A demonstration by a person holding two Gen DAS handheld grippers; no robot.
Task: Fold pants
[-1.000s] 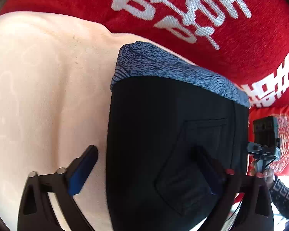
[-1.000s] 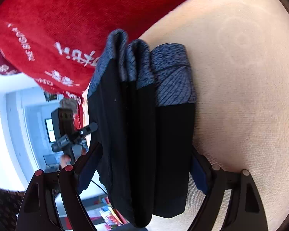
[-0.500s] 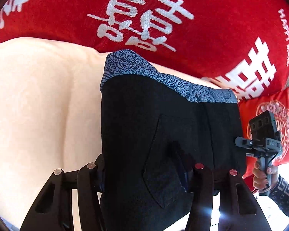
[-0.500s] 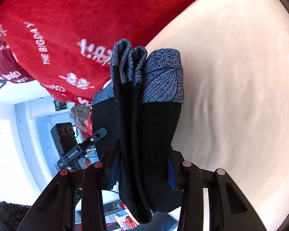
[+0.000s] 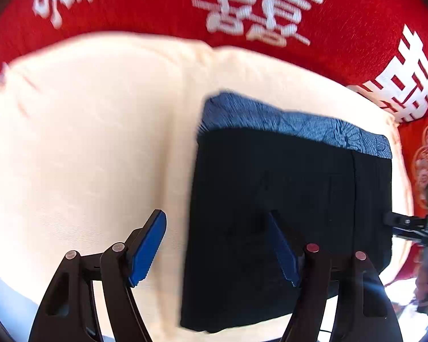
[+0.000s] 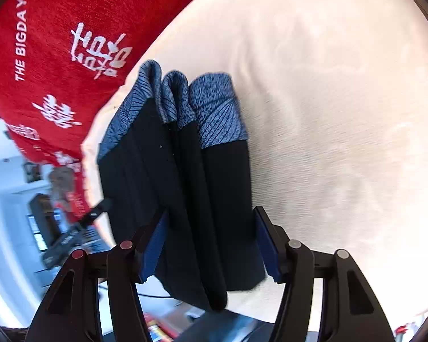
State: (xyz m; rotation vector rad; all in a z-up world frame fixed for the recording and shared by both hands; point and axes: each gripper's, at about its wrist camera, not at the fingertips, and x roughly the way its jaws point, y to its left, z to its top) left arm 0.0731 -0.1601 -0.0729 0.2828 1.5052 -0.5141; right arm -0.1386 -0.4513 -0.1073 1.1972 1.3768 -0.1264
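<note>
- Left claw (image 5: 218,246): jaws apart, just been opening — nothing clamped. One blue pad over cream cushion (image 5: 85,142), the other over the folded pants (image 5: 285,213), which lie ahead & to its right.
- Right claw (image 6: 209,242): jaws apart, also just opening; pants (image 6: 179,185) between pads, not pinched.
- Left view only: flat top w/ pocket seam.
- Right view only: stacked fold layers, blue-grey waistband edges on end.
- Red blanket (image 5: 157,5) beyond — both views.
</note>
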